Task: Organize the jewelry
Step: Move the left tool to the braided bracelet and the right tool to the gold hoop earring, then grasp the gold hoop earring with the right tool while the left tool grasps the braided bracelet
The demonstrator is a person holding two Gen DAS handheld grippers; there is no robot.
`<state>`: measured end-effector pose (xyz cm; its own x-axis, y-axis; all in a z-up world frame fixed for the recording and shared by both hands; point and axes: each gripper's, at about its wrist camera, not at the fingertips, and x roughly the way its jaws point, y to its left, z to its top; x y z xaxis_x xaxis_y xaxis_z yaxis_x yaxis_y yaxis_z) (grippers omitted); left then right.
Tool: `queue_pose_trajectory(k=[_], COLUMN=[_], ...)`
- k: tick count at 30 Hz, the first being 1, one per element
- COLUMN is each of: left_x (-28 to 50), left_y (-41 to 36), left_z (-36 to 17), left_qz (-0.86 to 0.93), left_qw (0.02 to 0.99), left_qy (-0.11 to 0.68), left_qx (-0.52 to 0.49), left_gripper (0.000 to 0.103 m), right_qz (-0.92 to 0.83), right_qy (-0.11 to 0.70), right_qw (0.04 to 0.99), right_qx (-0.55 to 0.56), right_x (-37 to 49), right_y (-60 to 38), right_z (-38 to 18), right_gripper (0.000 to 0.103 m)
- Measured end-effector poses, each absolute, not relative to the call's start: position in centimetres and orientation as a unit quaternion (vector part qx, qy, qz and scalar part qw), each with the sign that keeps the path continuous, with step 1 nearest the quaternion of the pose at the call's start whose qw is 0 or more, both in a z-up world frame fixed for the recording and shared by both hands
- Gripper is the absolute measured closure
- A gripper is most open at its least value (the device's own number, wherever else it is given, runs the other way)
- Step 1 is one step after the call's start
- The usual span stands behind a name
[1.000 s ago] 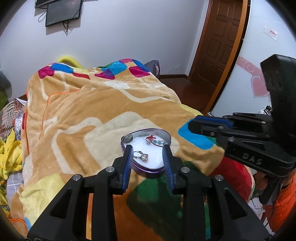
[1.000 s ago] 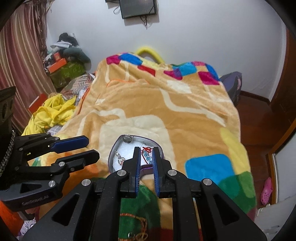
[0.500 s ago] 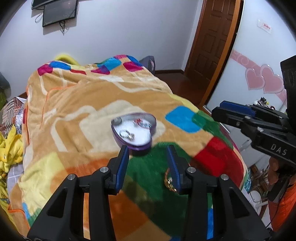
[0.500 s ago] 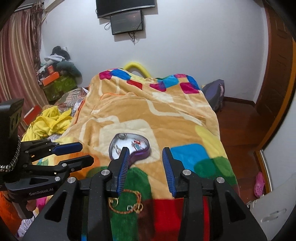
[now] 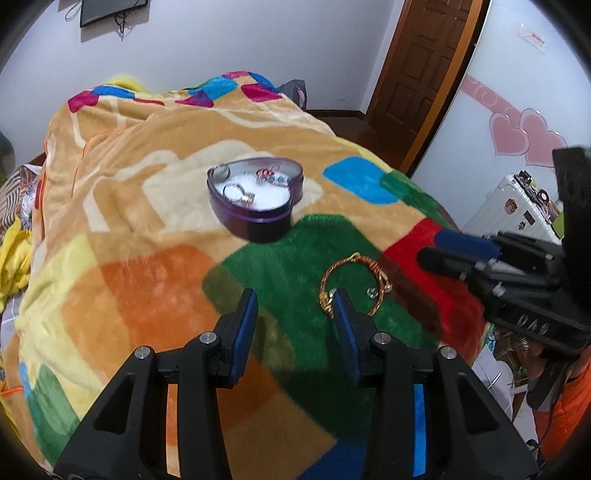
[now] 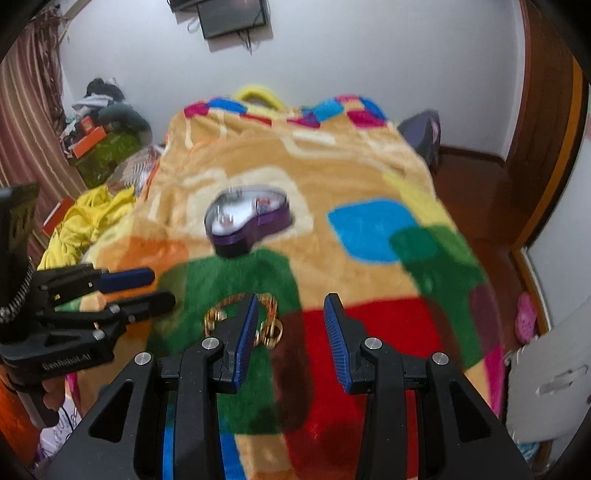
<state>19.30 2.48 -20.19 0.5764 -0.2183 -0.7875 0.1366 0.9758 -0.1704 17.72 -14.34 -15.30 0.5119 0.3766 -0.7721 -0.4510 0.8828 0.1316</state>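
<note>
- right gripper point(image 5: 458, 254): raised letters "DAS" on its black body, seen in the left wrist view, low at the right edge
- left gripper point(image 6: 147, 288): raised text on its black body in the right wrist view, blurred, reads roughly "GenRobot.AI"
- white suitcase point(image 5: 517, 210): stickers, too small to read
- paper label point(image 5: 532, 35) on wall, upper right corner of left wrist view: red print, unreadable
</note>
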Motion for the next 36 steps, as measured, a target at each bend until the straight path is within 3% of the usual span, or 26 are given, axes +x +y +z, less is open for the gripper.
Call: queue_pose_trajectory(k=[10, 15, 23, 36], left_x=[18.8, 19.1, 19.4, 21.7], left_y=[3.3, 3.1, 1.9, 1.9], left_z=[-22.0, -22.8, -22.8, -23.7], left_qz=[-0.095, -0.110, -0.124, -0.117], left_qw=[0.878, 0.868, 0.867, 0.858], left_qy=[0.464, 0.476, 0.474, 0.488], left_qx=[-0.072, -0.093, -0.095, -0.109], left_gripper=[0.063, 0.074, 0.076, 0.083], right_qz=[0.232, 0.235, 0.245, 0.249], right_qy=[0.473, 0.464, 0.452, 0.442], right_qw=[0.848, 0.852, 0.854, 0.859], right_qx=[-0.060, -0.064, -0.082, -0.066], right_x=[17.2, 17.2, 16.9, 16.6], right_y=[-13.8, -13.8, -13.2, -13.6], right_z=[-19.2, -19.3, -19.6, -19.2], right_gripper=[0.070, 0.070, 0.094, 0.094])
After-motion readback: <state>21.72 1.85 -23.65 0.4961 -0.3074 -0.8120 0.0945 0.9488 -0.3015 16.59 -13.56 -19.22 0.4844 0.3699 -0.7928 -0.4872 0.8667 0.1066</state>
